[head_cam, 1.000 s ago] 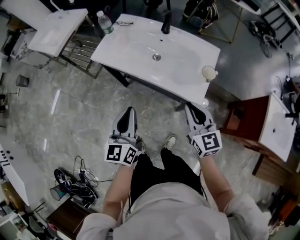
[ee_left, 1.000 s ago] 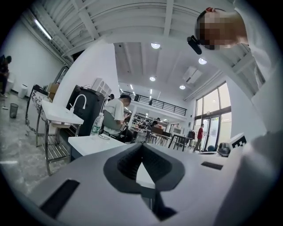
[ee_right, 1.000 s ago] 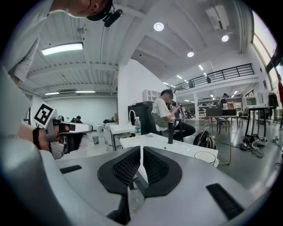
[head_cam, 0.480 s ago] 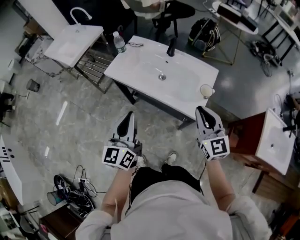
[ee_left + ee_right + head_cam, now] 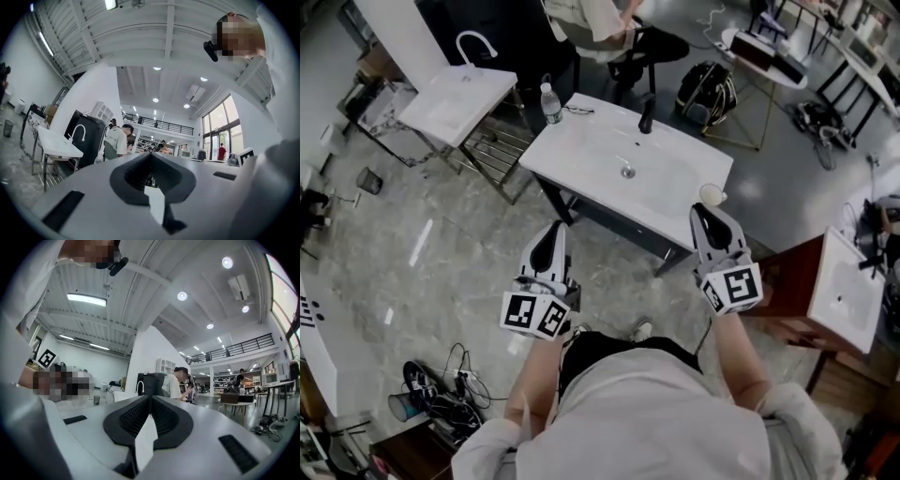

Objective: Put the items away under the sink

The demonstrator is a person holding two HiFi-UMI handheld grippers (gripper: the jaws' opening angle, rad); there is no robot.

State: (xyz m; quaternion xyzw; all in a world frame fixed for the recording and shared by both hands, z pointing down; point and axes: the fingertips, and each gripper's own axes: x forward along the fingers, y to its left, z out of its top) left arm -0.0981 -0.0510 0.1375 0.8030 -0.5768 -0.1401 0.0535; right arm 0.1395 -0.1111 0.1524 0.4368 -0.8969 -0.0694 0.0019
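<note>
You stand before the white sink [image 5: 581, 150], left gripper [image 5: 551, 234] and right gripper [image 5: 705, 214] each with jaws pressed together on nothing; a water bottle [image 5: 550, 103] stands at its far left corner, a pale round item [image 5: 711, 195] on its near right corner

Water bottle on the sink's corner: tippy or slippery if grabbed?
Likely tippy: the water bottle stands upright, tall and narrow, near the sink edge. Probably light and a bit squashy, since it looks like thin clear plastic. Fill level is too small to tell.
</note>
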